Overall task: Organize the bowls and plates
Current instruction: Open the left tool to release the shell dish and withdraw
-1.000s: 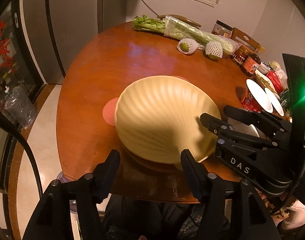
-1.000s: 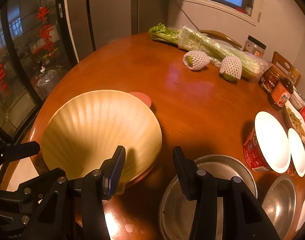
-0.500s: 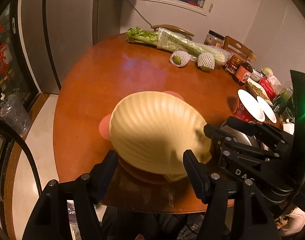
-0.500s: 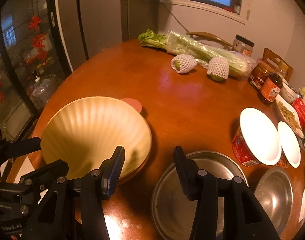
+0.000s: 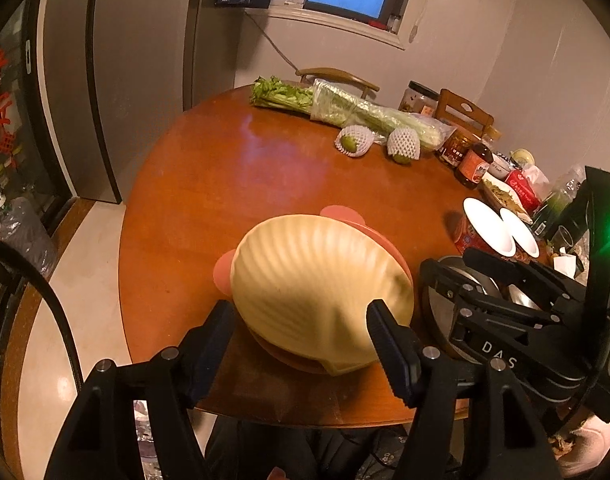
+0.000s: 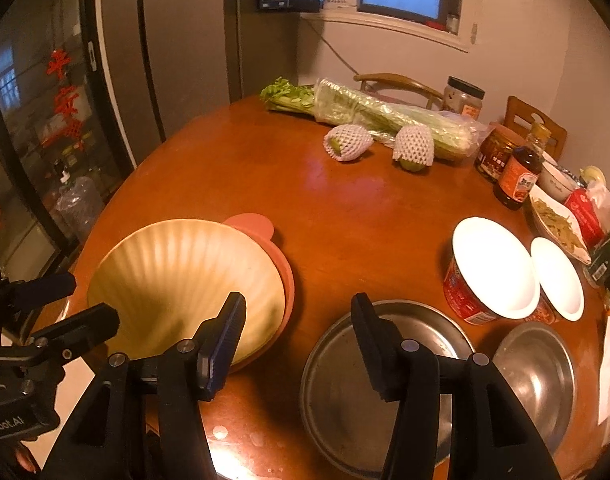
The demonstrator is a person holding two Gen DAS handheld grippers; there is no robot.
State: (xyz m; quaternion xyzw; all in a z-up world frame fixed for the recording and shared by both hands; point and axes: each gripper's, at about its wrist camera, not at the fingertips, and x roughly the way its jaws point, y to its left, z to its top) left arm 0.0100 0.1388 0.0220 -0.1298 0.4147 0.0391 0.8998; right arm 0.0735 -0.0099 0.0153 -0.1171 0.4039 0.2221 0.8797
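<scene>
A yellow shell-shaped plate (image 5: 317, 280) lies on a pink plate with ear tabs (image 5: 342, 213) near the table's front edge. My left gripper (image 5: 303, 322) hovers open over the shell plate's near rim and presses on nothing. In the right wrist view the shell plate (image 6: 181, 276) and pink plate (image 6: 284, 270) lie at the left. A steel plate (image 6: 421, 332) and a steel bowl (image 6: 539, 372) lie at the right. My right gripper (image 6: 299, 322) hangs between shell plate and steel plate, its jaws opening with nothing between them.
Two red cups with white lids (image 6: 493, 268) stand right of the steel plate. Bagged celery (image 6: 389, 114), two net-wrapped fruits (image 6: 347, 142), jars and a sauce bottle (image 6: 519, 180) line the far and right sides. Bare wood table (image 6: 345, 208) lies in the middle. Chairs stand behind.
Both grippers have drawn back and upward from the shell plate, so more of the table shows. The right jaws stand wider than before. The plates have not moved.
</scene>
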